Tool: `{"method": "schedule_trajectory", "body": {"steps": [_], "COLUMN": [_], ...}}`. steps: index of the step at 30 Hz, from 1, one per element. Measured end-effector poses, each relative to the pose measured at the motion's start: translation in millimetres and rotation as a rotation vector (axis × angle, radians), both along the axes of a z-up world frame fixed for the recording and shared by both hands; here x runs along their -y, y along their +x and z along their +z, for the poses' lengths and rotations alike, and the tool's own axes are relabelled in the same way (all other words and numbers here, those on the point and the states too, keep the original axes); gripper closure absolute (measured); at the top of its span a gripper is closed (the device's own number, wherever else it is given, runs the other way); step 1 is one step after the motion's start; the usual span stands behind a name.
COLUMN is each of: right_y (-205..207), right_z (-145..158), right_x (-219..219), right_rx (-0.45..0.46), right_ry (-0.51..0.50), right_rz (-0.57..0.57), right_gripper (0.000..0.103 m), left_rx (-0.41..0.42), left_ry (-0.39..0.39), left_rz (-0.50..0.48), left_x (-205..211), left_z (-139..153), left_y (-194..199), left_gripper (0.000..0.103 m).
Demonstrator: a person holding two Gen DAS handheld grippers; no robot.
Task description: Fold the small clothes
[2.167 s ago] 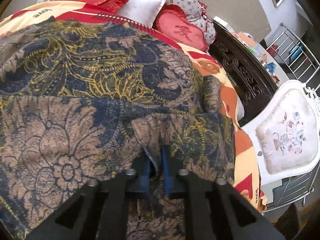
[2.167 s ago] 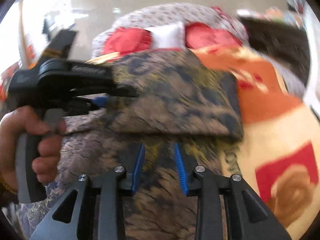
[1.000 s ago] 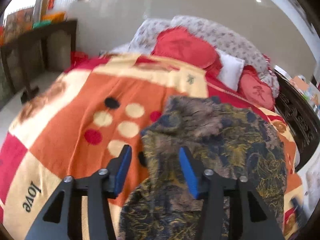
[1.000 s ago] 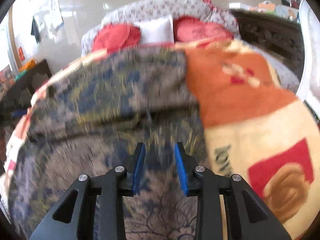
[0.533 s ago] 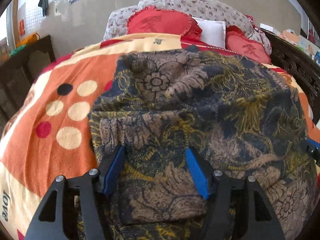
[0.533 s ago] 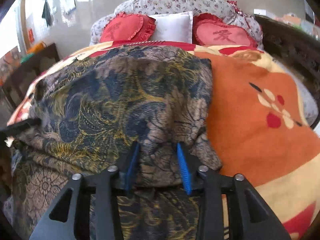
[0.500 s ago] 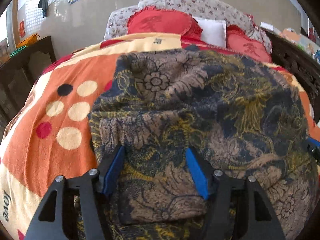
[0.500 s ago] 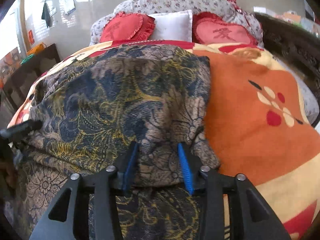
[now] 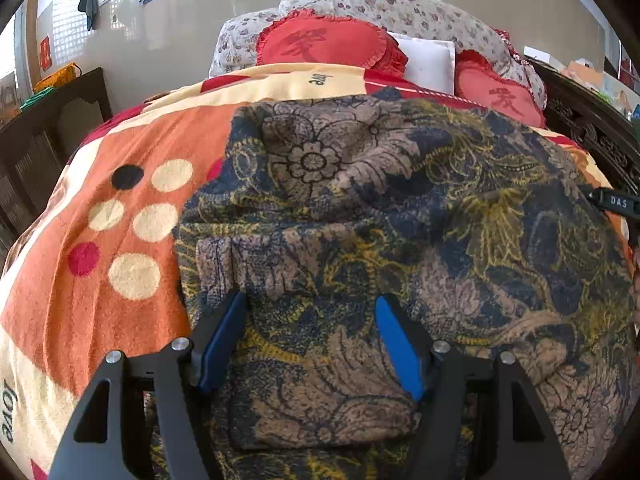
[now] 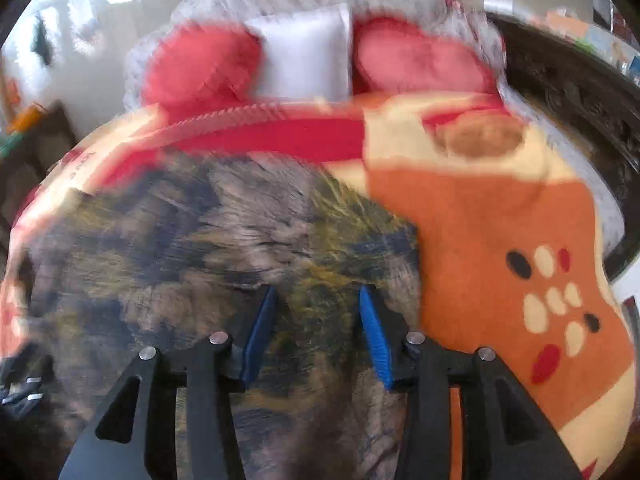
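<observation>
A dark blue, brown and gold floral garment (image 9: 400,216) lies folded on the orange bedspread (image 9: 100,208). My left gripper (image 9: 310,308) is open, its blue fingers over the garment's near left fold without gripping it. In the right wrist view, which is blurred, the garment (image 10: 200,248) fills the lower left. My right gripper (image 10: 316,304) is open above the garment's right part, close to its right edge. The tip of the right gripper (image 9: 616,202) shows at the right edge of the left wrist view.
Red heart cushions (image 9: 324,46) and a white pillow (image 9: 428,60) lie at the head of the bed. Dark carved wooden furniture (image 9: 592,128) runs along the right side, a dark wooden cabinet (image 9: 52,128) stands at the left. The bedspread (image 10: 512,248) extends right of the garment.
Both grippers have let go of the garment and stand open. The right gripper is moving, its view now blurred, and looks further toward the pillows. The left view has barely shifted.
</observation>
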State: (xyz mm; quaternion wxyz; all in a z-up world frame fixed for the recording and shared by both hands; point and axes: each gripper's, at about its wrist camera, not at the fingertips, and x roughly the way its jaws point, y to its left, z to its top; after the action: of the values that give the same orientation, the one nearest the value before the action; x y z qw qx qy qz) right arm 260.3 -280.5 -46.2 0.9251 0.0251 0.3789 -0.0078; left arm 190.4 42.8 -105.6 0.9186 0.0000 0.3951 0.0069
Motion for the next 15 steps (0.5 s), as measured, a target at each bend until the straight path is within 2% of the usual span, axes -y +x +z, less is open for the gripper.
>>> {"method": "schedule_trajectory", "body": {"steps": [1, 4, 6, 9, 13, 15], "right_y": [2.5, -0.5, -24.1, -70.9, -121.1, -127.1], "right_z": [-1.3, 4.0, 19.8, 34.5, 2.8, -31.9], "right_x": [-3.6, -7.7, -17.0, -46.1, -65.1, -65.7], "right_rx": [-0.003, -0.047, 0.001, 0.079, 0.022, -0.032], "right_ry": [-0.033, -0.034, -0.041, -0.042, -0.093, -0.113], "right_rz": [0.008, -0.023, -0.029, 0.070, 0.037, 0.022], "right_gripper": [0.073, 0.075, 0.077, 0.077, 0.077, 0.075], "left_rx": [0.000, 0.000, 0.000, 0.000, 0.001, 0.001], "left_ry": [0.000, -0.002, 0.000, 0.008, 0.010, 0.008], "left_rz": [0.000, -0.001, -0.001, 0.000, 0.000, -0.001], "left_x": [-0.4, 0.5, 0.1, 1.6, 1.7, 1.1], "left_z": [-0.3, -0.5, -0.5, -0.7, -0.6, -0.2], "left_y": [-0.2, 0.3, 0.0, -0.3, -0.4, -0.3], "left_gripper": [0.032, 0.032, 0.032, 0.032, 0.032, 0.032]}}
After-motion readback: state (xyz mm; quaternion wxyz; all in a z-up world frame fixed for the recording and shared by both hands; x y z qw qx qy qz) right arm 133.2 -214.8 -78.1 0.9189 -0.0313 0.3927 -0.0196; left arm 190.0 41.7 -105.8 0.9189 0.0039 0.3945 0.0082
